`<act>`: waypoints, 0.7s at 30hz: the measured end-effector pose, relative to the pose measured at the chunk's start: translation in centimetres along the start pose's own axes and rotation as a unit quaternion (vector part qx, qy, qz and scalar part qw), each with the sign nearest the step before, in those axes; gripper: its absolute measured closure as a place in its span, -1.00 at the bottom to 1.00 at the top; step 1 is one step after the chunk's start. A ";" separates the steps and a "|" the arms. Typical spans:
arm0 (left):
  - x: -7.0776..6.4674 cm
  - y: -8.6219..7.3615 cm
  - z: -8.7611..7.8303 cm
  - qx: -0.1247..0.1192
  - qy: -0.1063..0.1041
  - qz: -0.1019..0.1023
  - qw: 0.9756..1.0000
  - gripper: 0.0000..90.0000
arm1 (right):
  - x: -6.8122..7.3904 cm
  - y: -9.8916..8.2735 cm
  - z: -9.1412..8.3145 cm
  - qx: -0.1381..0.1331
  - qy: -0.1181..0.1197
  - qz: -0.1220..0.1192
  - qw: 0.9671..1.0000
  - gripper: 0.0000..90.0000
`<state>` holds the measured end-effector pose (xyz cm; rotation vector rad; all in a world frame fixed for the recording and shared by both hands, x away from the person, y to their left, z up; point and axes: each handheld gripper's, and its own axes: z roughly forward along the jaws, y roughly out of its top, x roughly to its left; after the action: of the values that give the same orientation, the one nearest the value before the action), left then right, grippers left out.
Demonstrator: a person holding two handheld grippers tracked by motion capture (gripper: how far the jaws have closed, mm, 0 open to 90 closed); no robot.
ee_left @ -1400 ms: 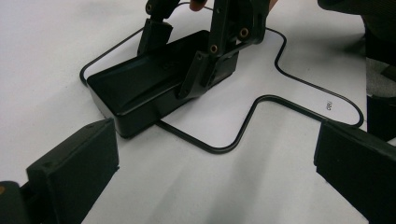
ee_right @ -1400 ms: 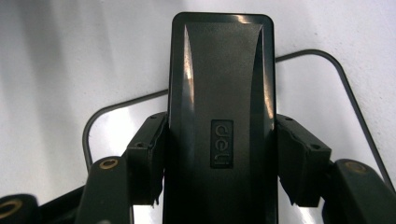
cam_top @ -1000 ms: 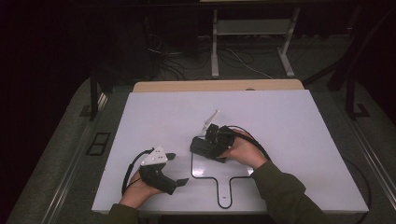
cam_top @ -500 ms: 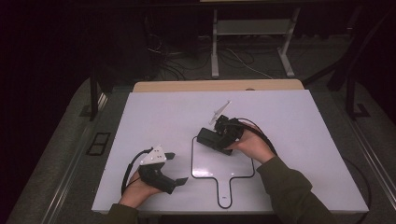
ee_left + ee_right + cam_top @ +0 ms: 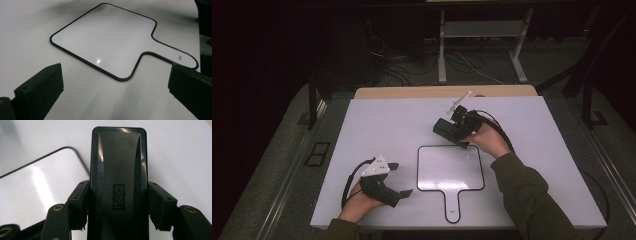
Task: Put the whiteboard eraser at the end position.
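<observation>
The right gripper [image 5: 117,220] is clamped on a black eraser block [image 5: 118,177]: in the right gripper view both pads press the block's long sides, and the block juts out past them toward twelve o'clock, its moulded logo facing the camera. In the high view the right gripper [image 5: 451,131] hangs over the white table [image 5: 377,125] just off the far right corner of the small whiteboard [image 5: 451,167], at about one o'clock from the board's middle, with the eraser block [image 5: 447,131] pointing toward nine o'clock. The person's right hand [image 5: 487,140] wraps the gripper body from the four o'clock side.

The whiteboard lies flat on the table, a black-edged paddle shape with its handle toward six o'clock.

The left gripper [image 5: 399,180] sits low near the table's near edge, at about eight o'clock from the board, held by the left hand [image 5: 359,202]. Its jaws stand wide apart with nothing between them; in the left gripper view the whiteboard [image 5: 105,37] lies beyond them toward twelve o'clock.
</observation>
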<state>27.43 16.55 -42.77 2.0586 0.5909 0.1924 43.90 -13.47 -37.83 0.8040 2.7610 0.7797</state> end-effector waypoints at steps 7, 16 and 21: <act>0.1 0.0 0.2 -0.007 0.000 -0.003 1.000 -1.00 | -2.5 1.0 0.3 0.003 -0.016 0.012 1.000 -0.14; -0.2 0.2 0.3 -0.006 0.000 -0.004 1.000 -1.00 | -5.6 1.4 1.8 0.010 -0.022 0.045 0.999 -0.14; -0.2 0.2 0.4 -0.005 -0.003 -0.003 1.000 -1.00 | -6.4 1.2 3.1 0.024 -0.020 0.061 0.998 -0.14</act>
<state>27.43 16.08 -42.81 2.0463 0.5900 0.1847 50.73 -14.72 -39.75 0.9930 2.7264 0.7115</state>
